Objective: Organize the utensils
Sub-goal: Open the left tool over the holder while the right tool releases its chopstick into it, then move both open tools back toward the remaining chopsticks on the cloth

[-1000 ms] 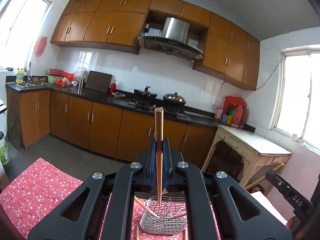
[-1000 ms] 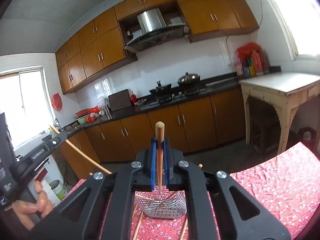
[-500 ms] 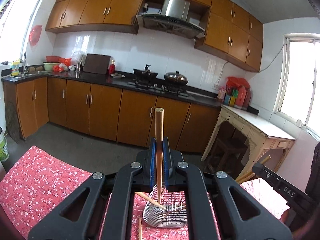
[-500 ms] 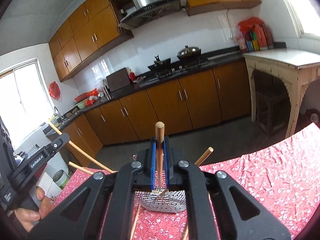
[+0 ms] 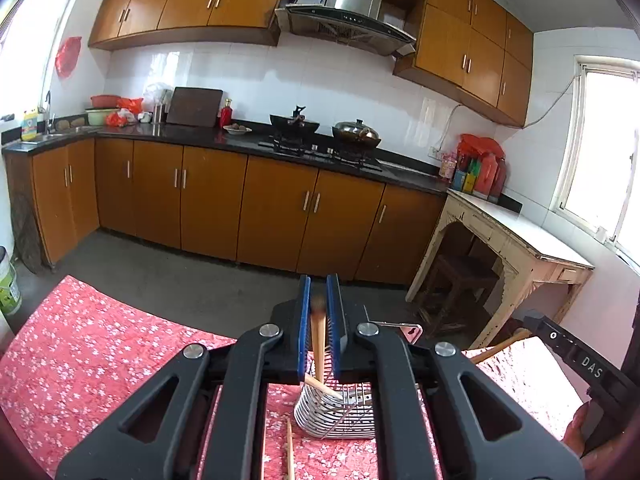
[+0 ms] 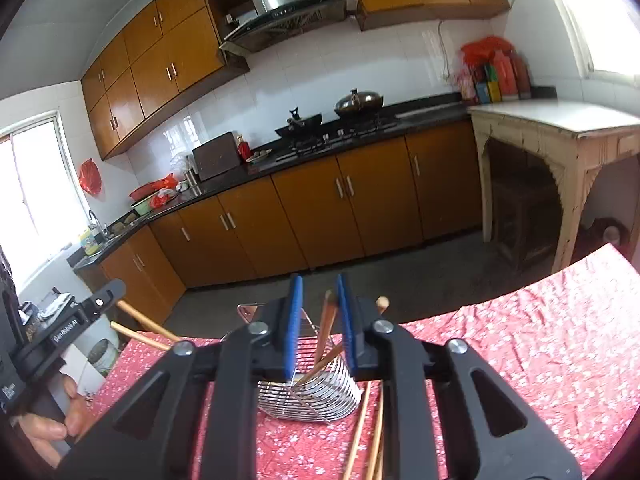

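Observation:
A metal wire utensil basket (image 5: 340, 412) (image 6: 308, 392) stands on the red flowered tablecloth (image 5: 80, 352). My left gripper (image 5: 319, 308) hovers over it, jaws slightly parted; a blurred wooden chopstick (image 5: 318, 344) slides down between them into the basket. My right gripper (image 6: 320, 304) is open above the basket; a chopstick (image 6: 326, 328) leans loose between its pads, its tip in the basket. Other chopsticks (image 6: 332, 360) rest in the basket. Loose chopsticks (image 6: 368, 432) (image 5: 289, 448) lie on the cloth beside it.
The tablecloth (image 6: 520, 344) spreads wide on both sides. The other hand-held gripper shows at the edge of each view (image 5: 576, 360) (image 6: 68, 328). Kitchen cabinets (image 5: 260, 208) and a worn side table (image 5: 520, 240) stand beyond a strip of floor.
Both grippers lowered toward the basket and opened. The chopsticks they gripped upright have slipped down into the basket; the left one is still dropping.

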The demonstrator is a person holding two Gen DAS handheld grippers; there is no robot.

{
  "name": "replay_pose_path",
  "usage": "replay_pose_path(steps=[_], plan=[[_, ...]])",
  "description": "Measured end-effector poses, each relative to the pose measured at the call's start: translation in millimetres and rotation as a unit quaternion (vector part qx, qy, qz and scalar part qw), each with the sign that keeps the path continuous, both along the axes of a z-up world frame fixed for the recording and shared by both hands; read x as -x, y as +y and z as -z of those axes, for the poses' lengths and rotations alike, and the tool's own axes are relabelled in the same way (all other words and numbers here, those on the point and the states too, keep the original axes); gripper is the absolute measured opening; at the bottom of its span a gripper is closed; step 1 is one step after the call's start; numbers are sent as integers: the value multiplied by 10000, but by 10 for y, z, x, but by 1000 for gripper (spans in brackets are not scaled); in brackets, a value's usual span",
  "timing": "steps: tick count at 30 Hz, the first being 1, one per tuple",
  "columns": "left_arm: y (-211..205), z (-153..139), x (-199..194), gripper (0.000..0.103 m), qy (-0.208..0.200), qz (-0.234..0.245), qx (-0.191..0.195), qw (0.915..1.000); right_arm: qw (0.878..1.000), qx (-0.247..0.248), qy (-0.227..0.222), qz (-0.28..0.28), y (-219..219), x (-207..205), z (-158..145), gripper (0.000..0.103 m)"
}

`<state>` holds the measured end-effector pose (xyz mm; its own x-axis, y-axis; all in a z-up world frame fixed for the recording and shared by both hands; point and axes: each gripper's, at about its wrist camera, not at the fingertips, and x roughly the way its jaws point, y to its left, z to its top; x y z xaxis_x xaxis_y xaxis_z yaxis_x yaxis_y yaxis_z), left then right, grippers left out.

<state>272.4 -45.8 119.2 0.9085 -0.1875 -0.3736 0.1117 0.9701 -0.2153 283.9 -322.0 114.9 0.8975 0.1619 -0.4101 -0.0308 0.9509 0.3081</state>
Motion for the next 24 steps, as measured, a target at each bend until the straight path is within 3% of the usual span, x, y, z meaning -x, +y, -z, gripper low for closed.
replay_pose_path(steps=[14,15,16,18,24], plan=[[269,-246,456,8,-283,-227,114,9993,9989,334,-329,-56,34,740,-167,23],[295,-254,520,14,-317,-237,98,9992,9988,356,-309,-92,40,809,-143,23],[329,-255,594,26,-353,-264,82,9990,9988,378,-277,-115,44,875,-111,23],[389,-229,721,36,-405,-338,19,9986,9989,404,-197,-145,51,972,-29,23],[569,113,1031,36,-260,-510,-485,9972,9983,470,320,-119,12,1191,495,23]])
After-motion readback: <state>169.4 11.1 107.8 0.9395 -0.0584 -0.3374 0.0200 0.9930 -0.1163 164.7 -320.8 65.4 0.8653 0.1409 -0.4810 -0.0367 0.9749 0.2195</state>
